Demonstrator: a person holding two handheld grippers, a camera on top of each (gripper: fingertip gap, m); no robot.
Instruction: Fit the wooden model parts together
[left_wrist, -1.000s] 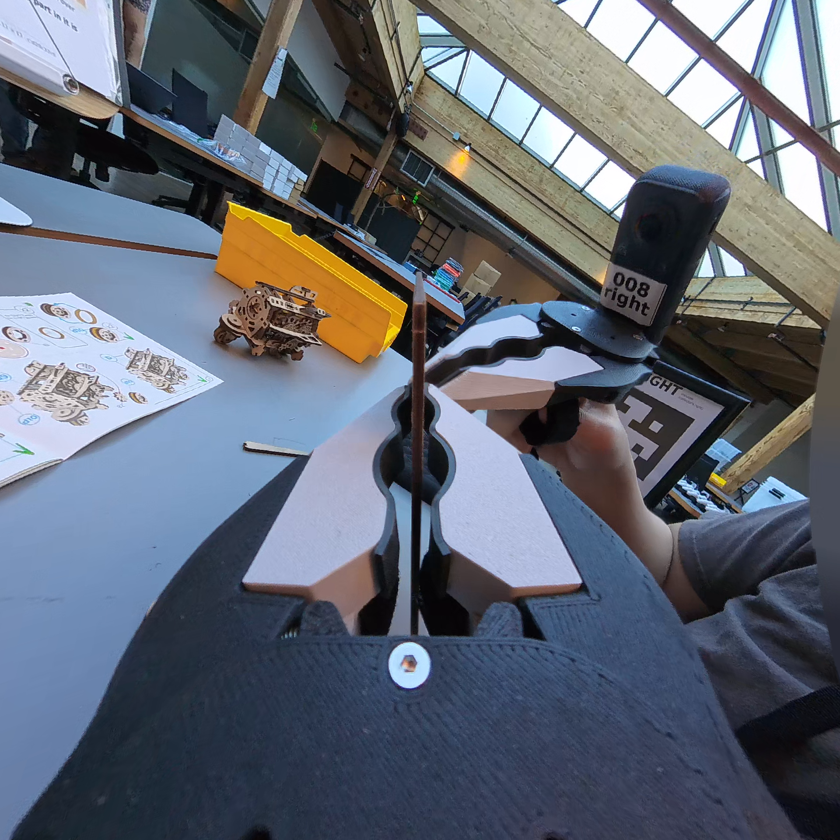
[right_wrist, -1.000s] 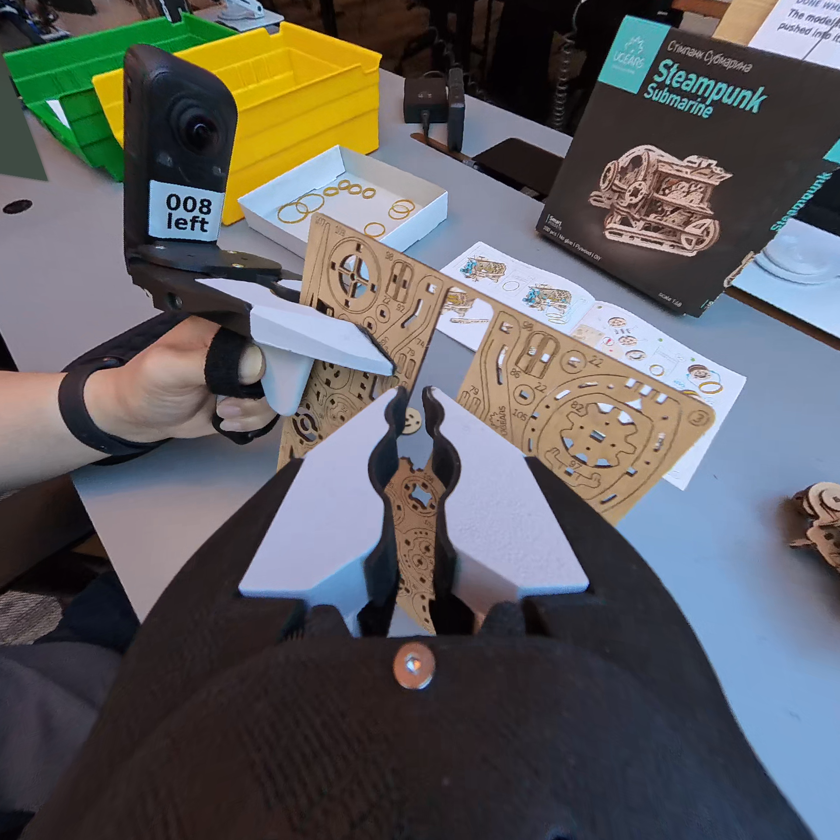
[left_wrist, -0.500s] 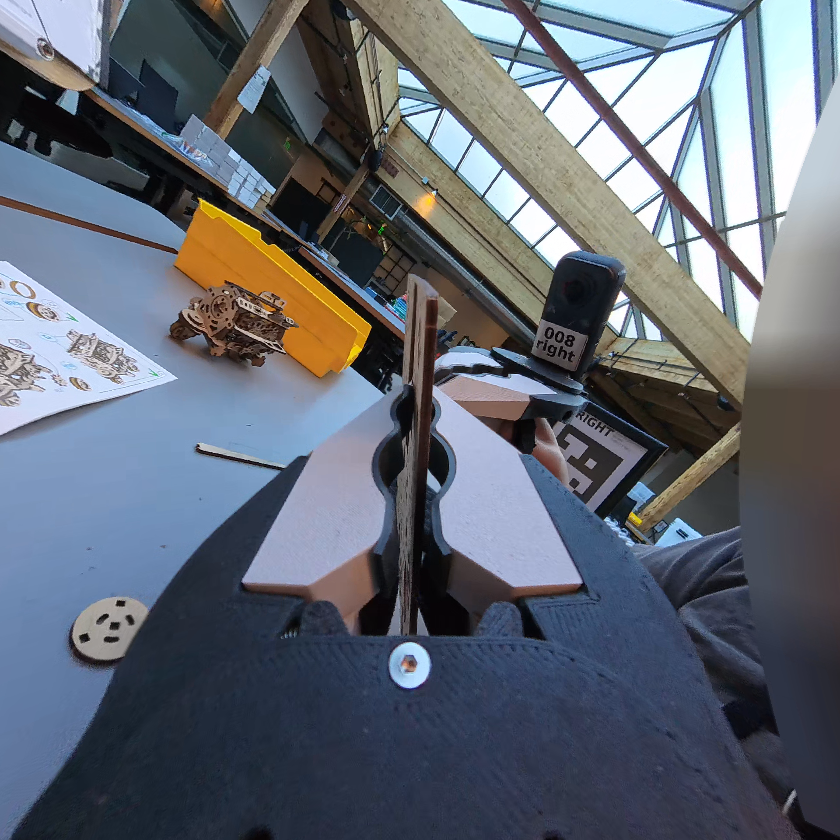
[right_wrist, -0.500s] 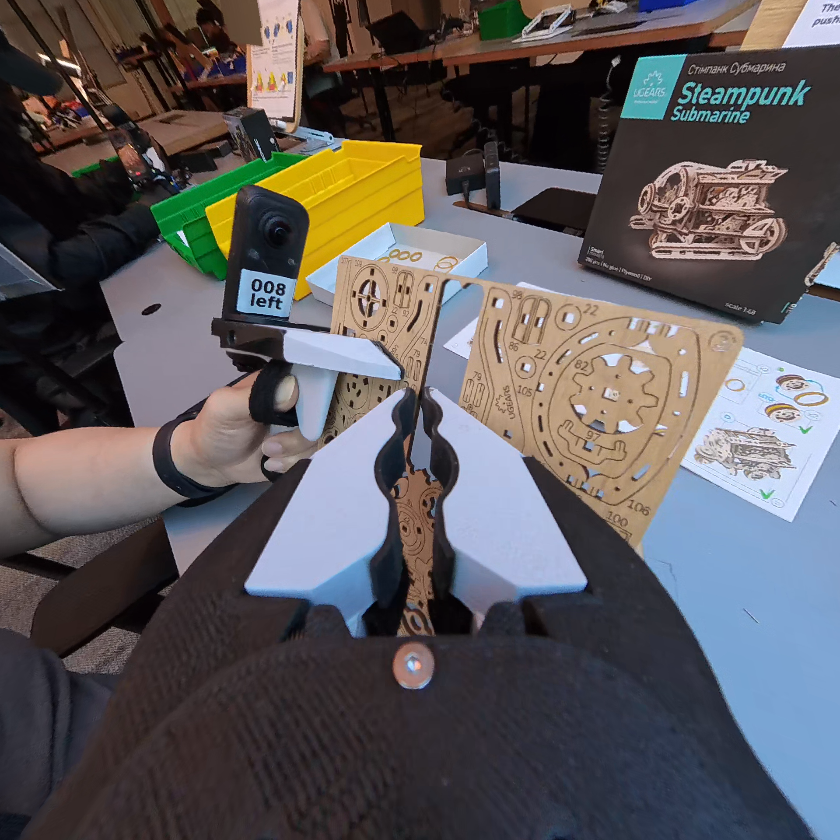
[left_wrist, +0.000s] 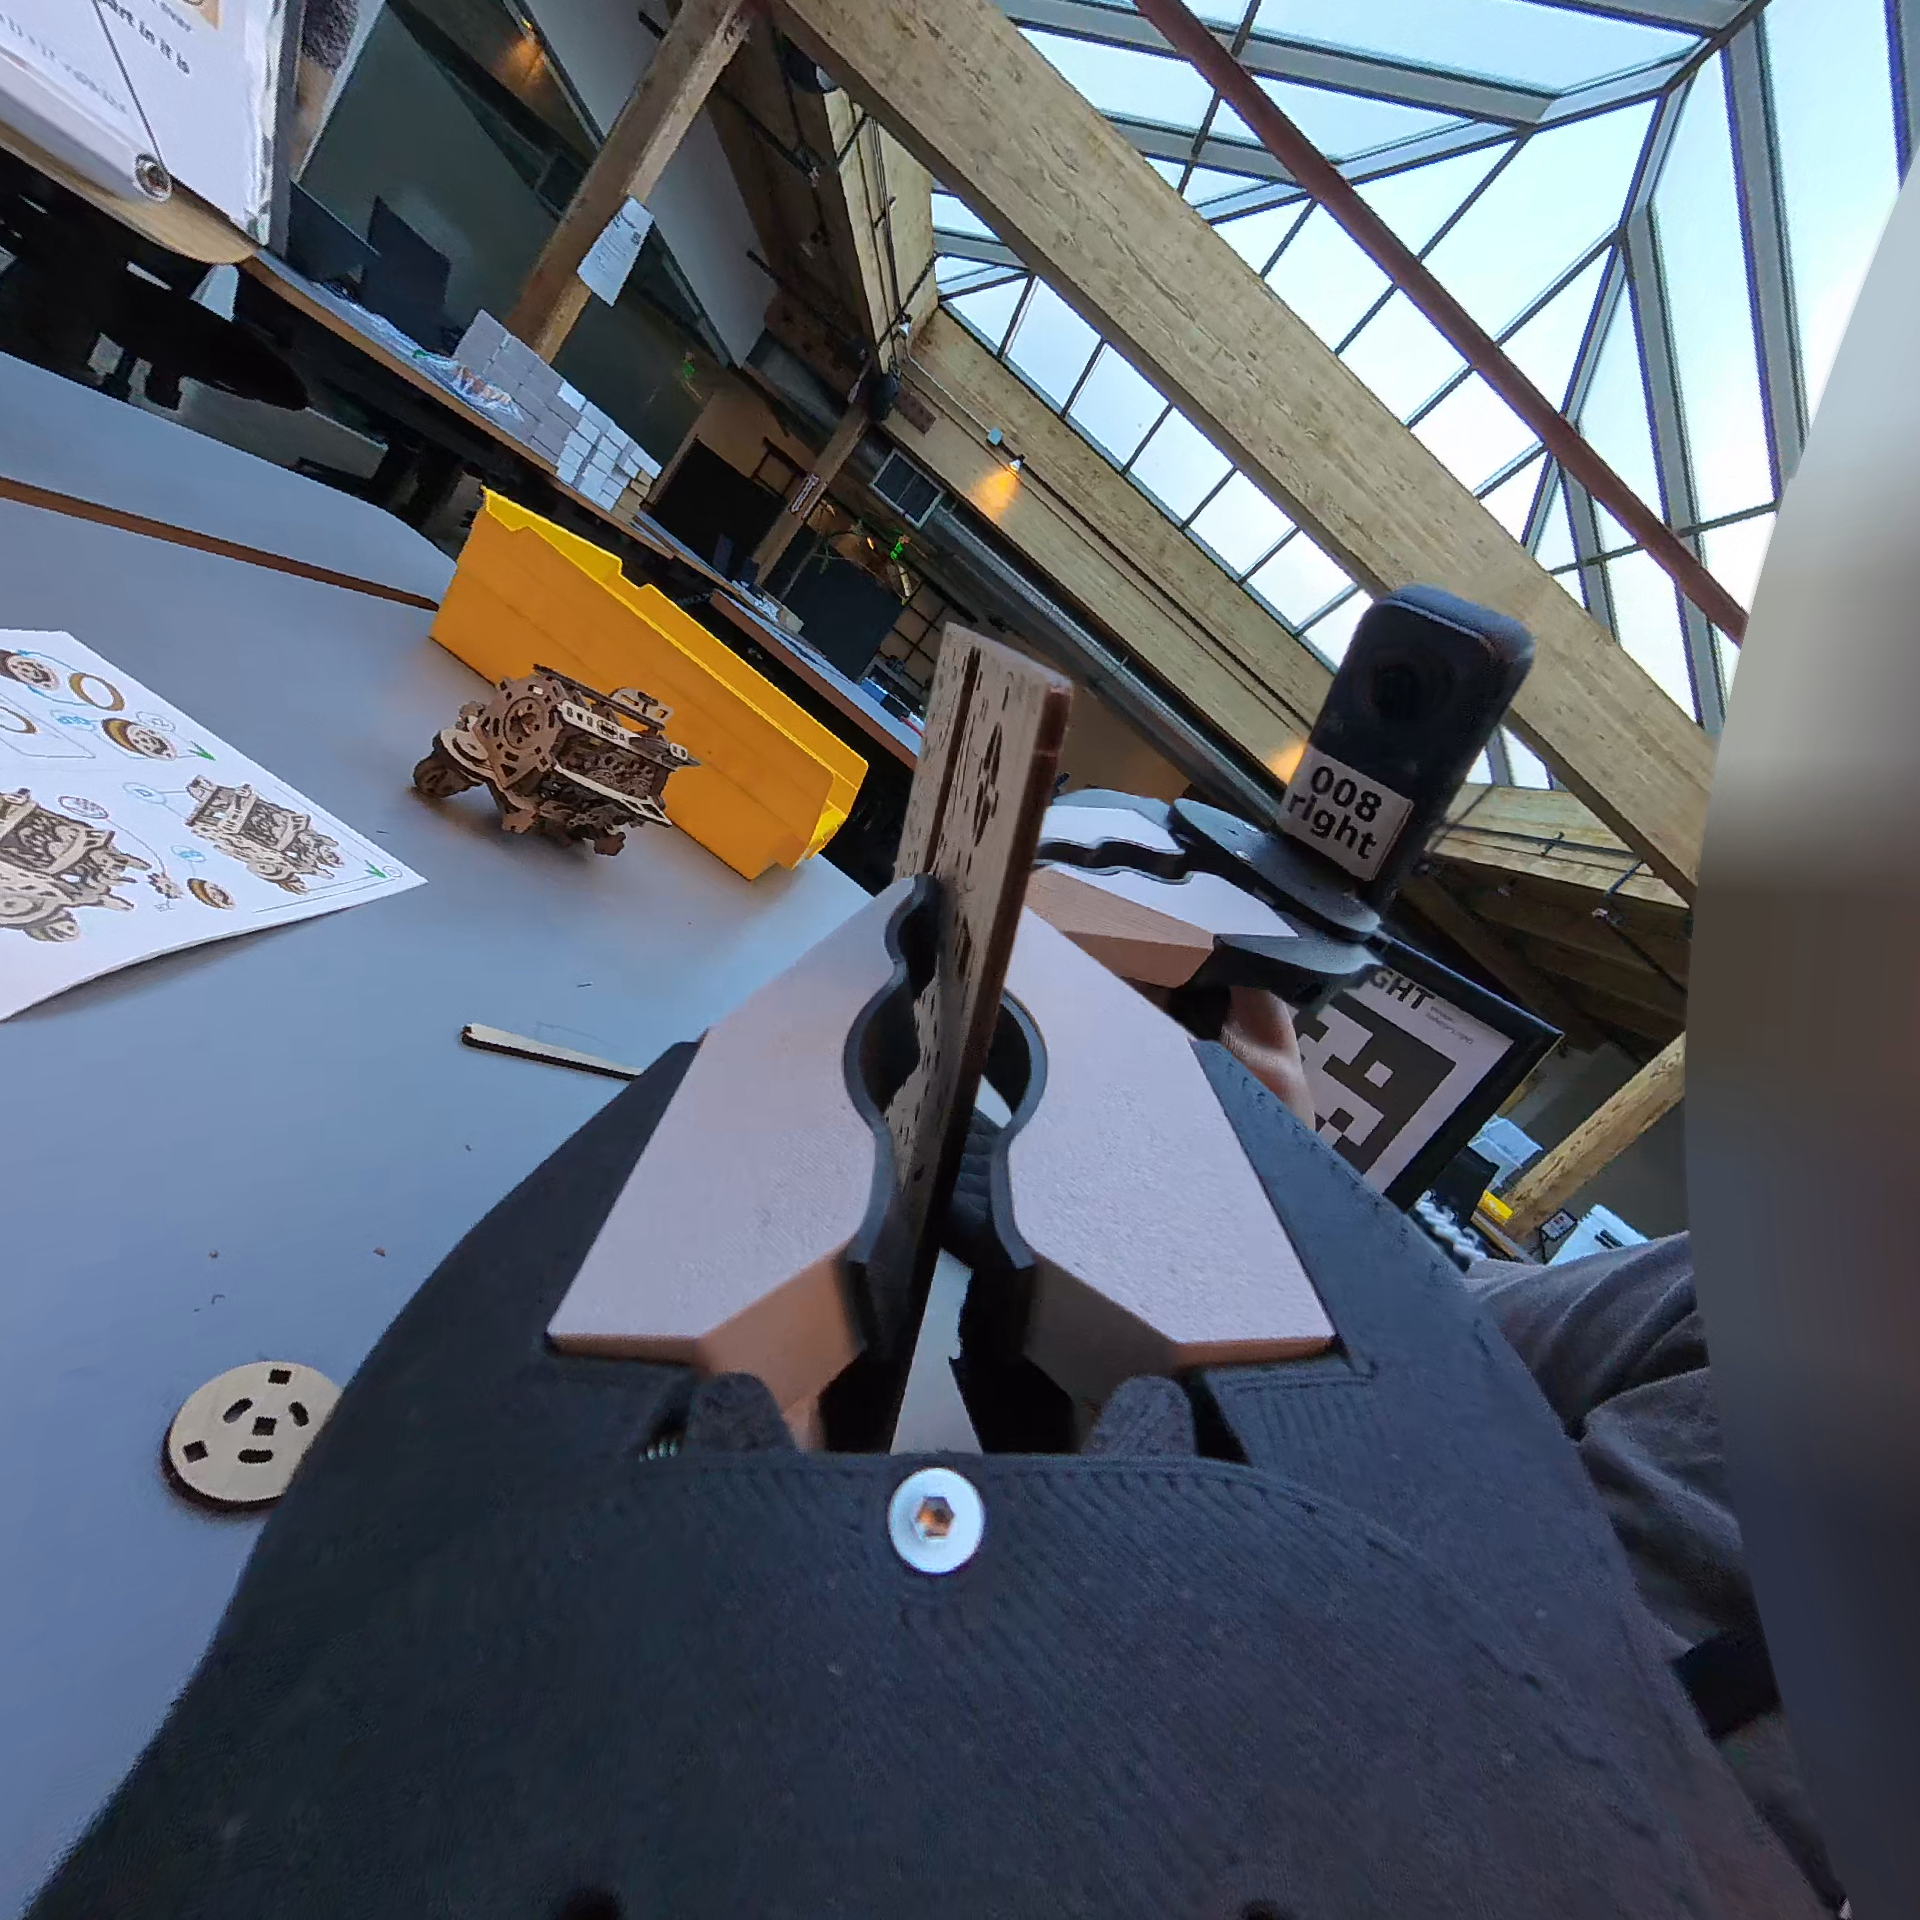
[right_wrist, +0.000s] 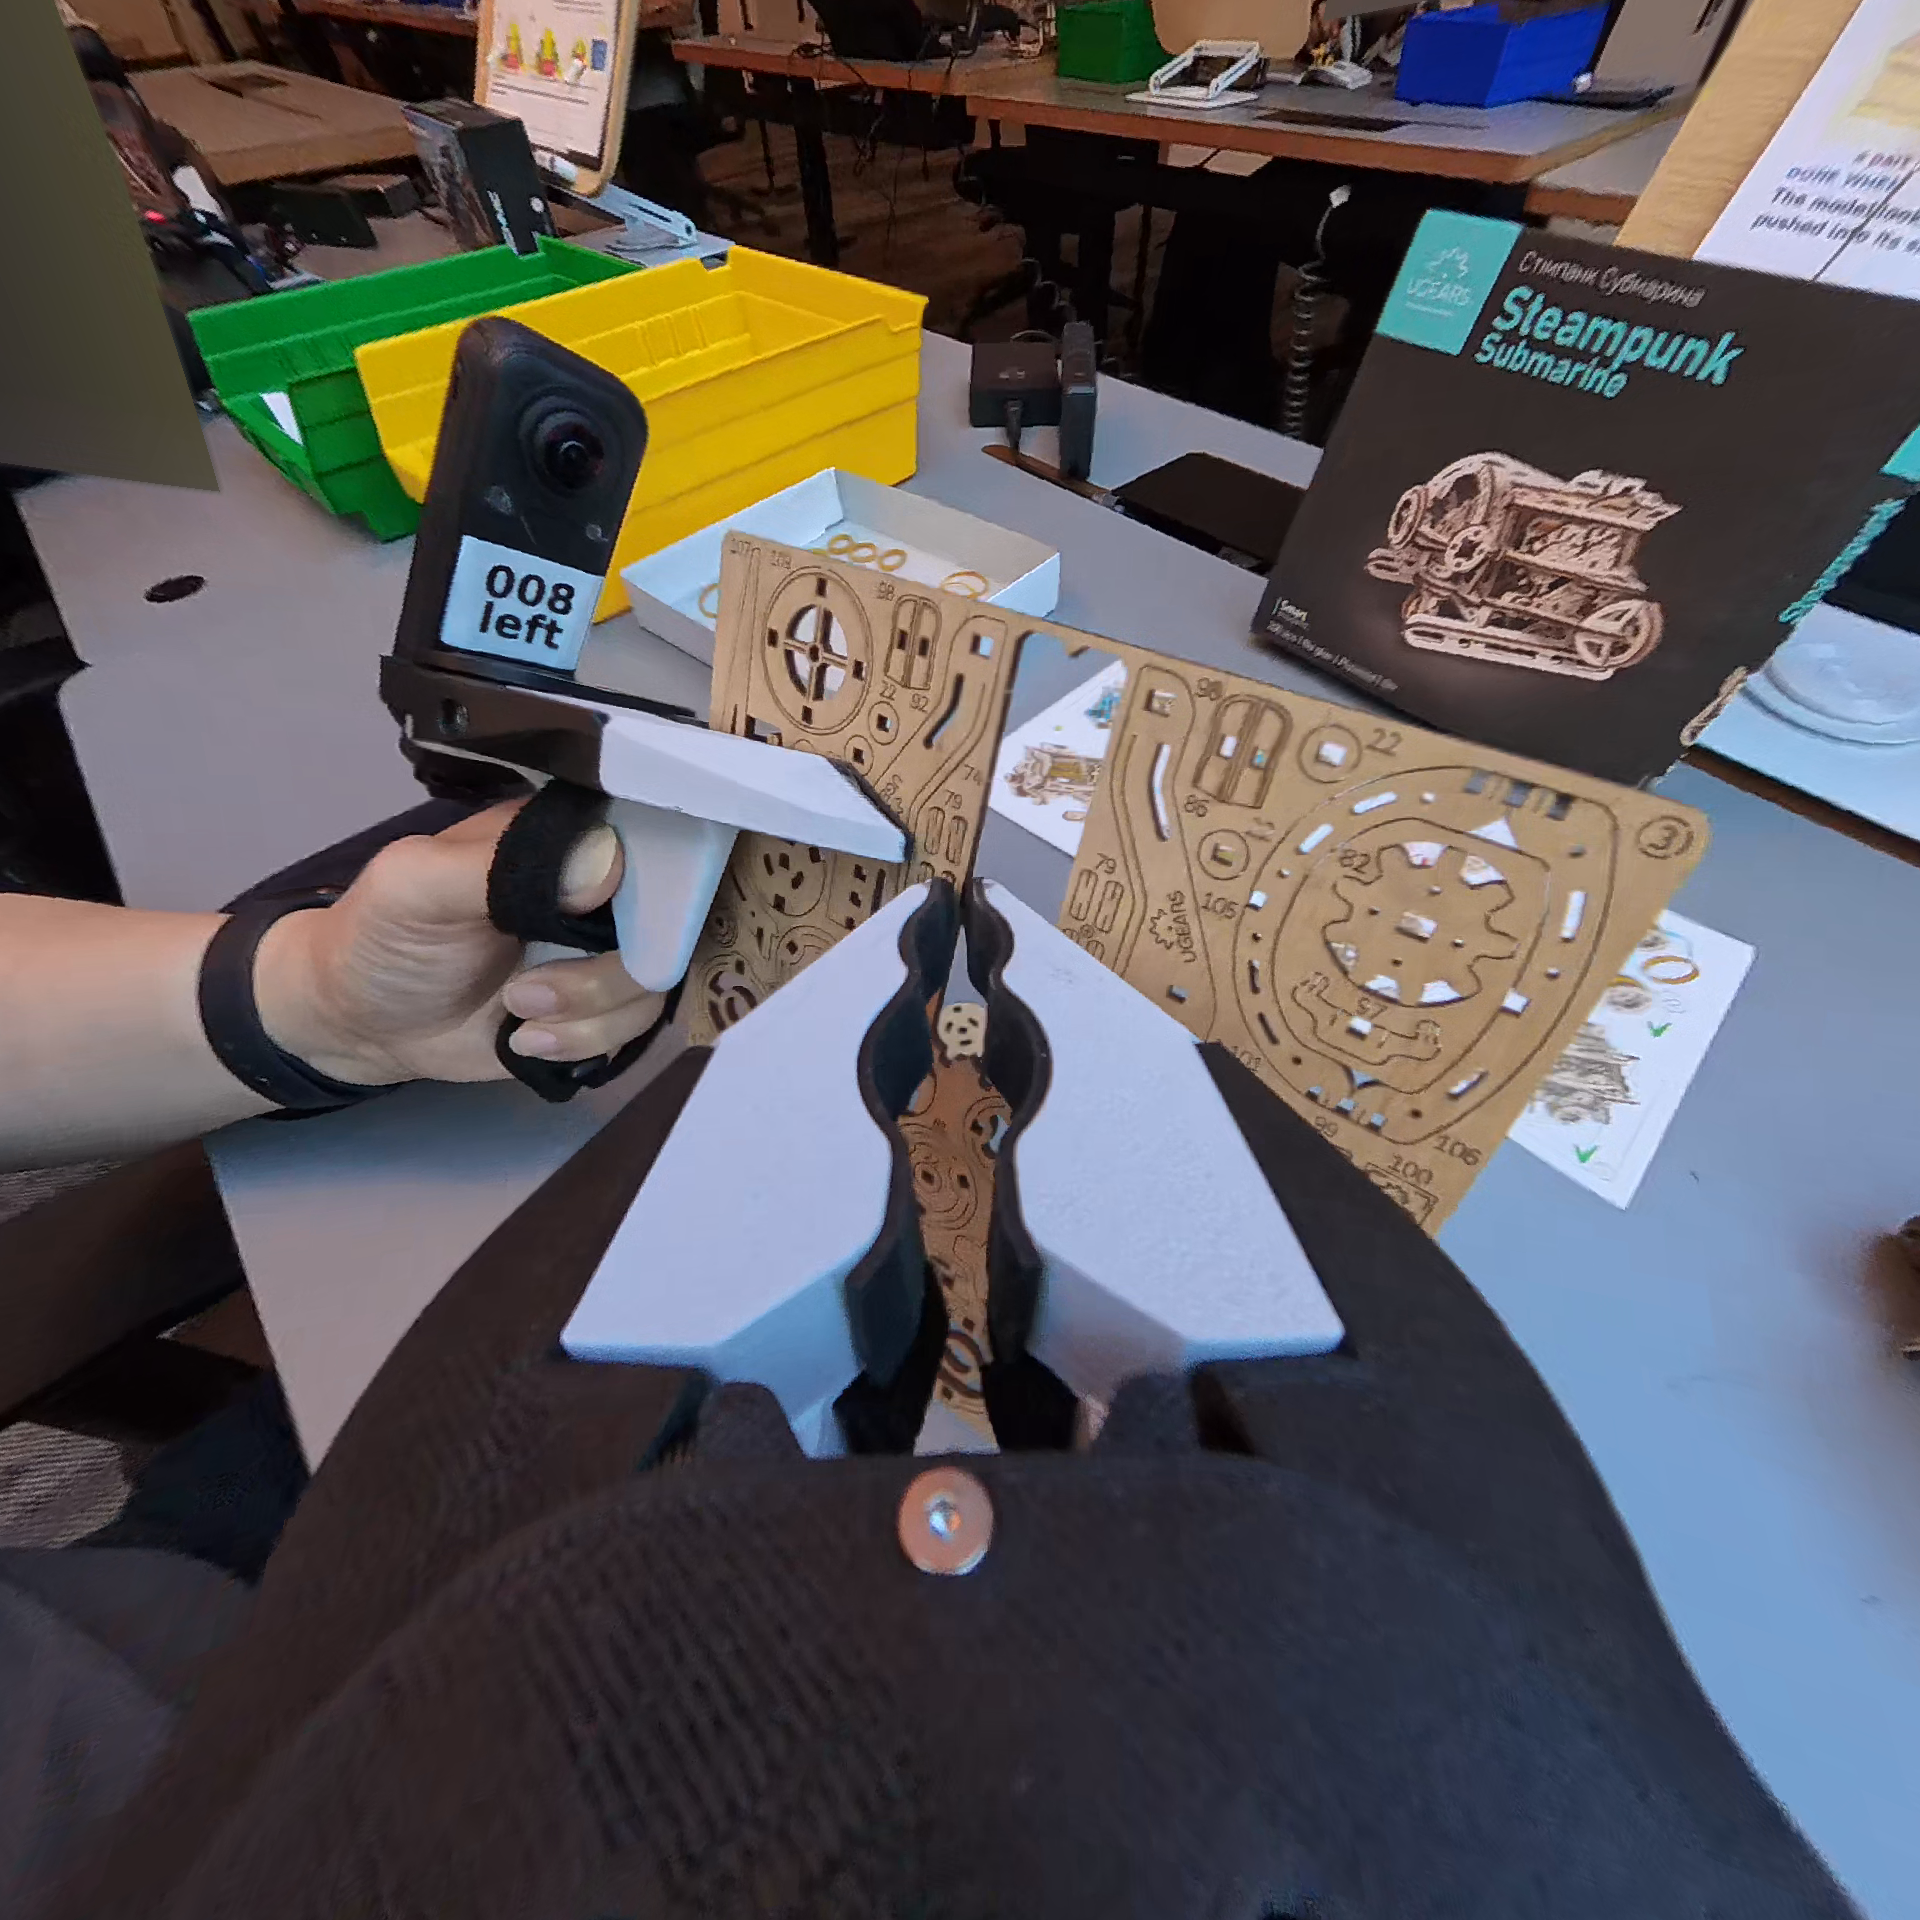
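My left gripper (left_wrist: 961, 904) is shut on a laser-cut wooden parts sheet (left_wrist: 982, 769) and holds it upright above the table, nearly edge-on to its camera. In the right wrist view the sheet (right_wrist: 1351, 914) faces me, with the left gripper (right_wrist: 883, 826) clamped on its left half. My right gripper (right_wrist: 961, 894) is shut with nothing between its tips, which point at the sheet's face near the middle. It also shows in the left wrist view (left_wrist: 1132, 914) just behind the sheet. A round wooden disc (left_wrist: 249, 1449) lies on the table.
An assembled wooden model (left_wrist: 551, 764) stands beside a yellow bin (left_wrist: 644, 675). An instruction sheet (left_wrist: 156, 831) and a thin wooden stick (left_wrist: 551, 1049) lie on the table. In the right view: kit box (right_wrist: 1558, 499), white tray of rubber bands (right_wrist: 852, 561), green bin (right_wrist: 343, 343). Only a small space, under 4 cm, lies between the two pairs of fingers. Left tips and right tips are each some 15 cm from the round wooden disc (left_wrist: 249, 1449).
The round disc now lies on the table; it was absent a second ago. The sheet has turned slightly in the left gripper, showing more face. The right gripper's tips have closed.
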